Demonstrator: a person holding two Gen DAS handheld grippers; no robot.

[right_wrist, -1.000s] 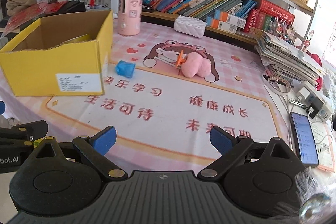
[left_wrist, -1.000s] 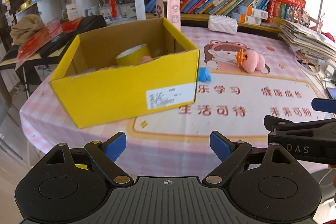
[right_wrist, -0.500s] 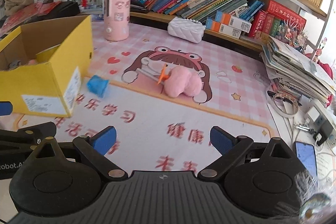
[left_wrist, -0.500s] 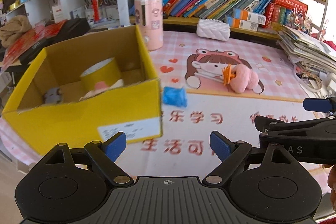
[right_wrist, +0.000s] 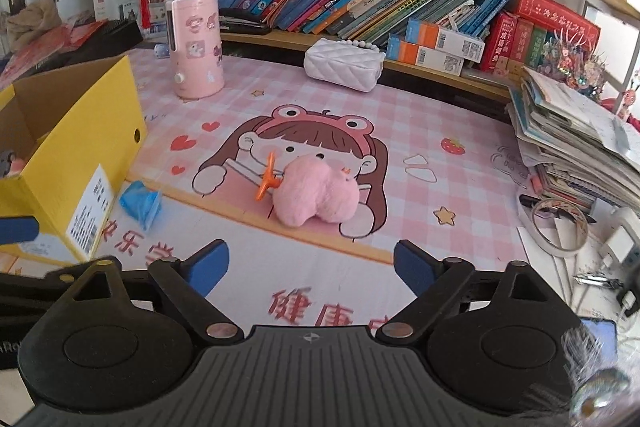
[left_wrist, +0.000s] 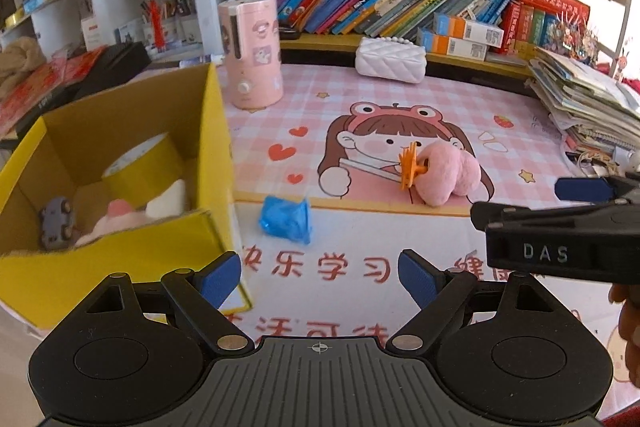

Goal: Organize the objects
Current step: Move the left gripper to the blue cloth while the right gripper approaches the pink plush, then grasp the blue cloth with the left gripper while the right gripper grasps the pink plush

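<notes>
While both sets of jaws stand wide and hold nothing, the left gripper [left_wrist: 320, 277] hovers over the near part of the table [left_wrist: 360, 331], with the right gripper [right_wrist: 310, 263] just to its right. Straight ahead of the left jaws, a little left of centre, lies the crumpled blue bag [left_wrist: 286, 219], just beside the corner of the yellow box [left_wrist: 120, 263]. From the right gripper it sits well to the left, so the left one looks better placed for it. Further off, dead ahead of the right jaws, lies the pink plush [right_wrist: 316, 197], its long axis running crosswise, with an orange clip [right_wrist: 269, 179] touching its left end.
</notes>
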